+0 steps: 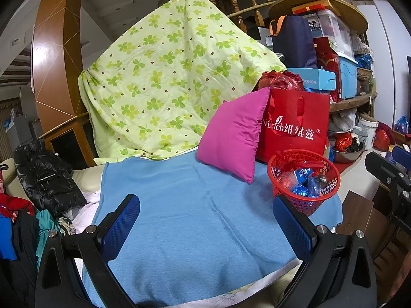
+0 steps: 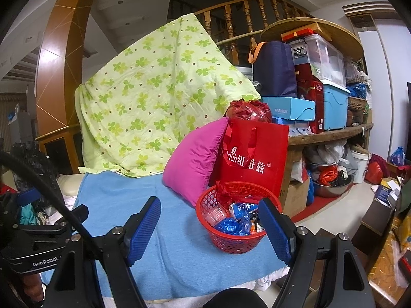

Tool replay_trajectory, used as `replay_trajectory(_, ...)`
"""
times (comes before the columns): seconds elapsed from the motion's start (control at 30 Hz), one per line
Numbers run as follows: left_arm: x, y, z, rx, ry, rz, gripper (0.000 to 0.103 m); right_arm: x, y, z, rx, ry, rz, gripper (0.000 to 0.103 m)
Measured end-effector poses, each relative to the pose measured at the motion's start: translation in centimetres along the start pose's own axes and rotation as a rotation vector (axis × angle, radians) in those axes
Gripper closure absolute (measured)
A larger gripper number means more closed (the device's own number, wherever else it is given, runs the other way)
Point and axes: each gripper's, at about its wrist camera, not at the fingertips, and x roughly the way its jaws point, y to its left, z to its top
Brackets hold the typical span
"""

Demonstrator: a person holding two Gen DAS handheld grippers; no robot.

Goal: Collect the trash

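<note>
A red mesh basket stands on a blue towel and holds blue wrappers, a clear plastic cup and other trash. It also shows in the right wrist view, with the trash inside. My left gripper is open and empty over the towel, left of the basket. My right gripper is open and empty, its right finger just in front of the basket's rim. The right gripper also shows at the right edge of the left wrist view.
A pink cushion and a red paper bag stand behind the basket. A green flowered quilt hangs at the back. Black and coloured clothes pile at the left. Stacked boxes fill wooden shelves at the right.
</note>
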Motion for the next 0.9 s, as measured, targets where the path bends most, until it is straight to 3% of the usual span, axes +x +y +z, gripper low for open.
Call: replay_trajectory(0.9,0.29,0.16,-0.58,0.016,0.011,-0.013,0.0,0.37,0.18,-0.2,0.003,0.013,0.001,0.022)
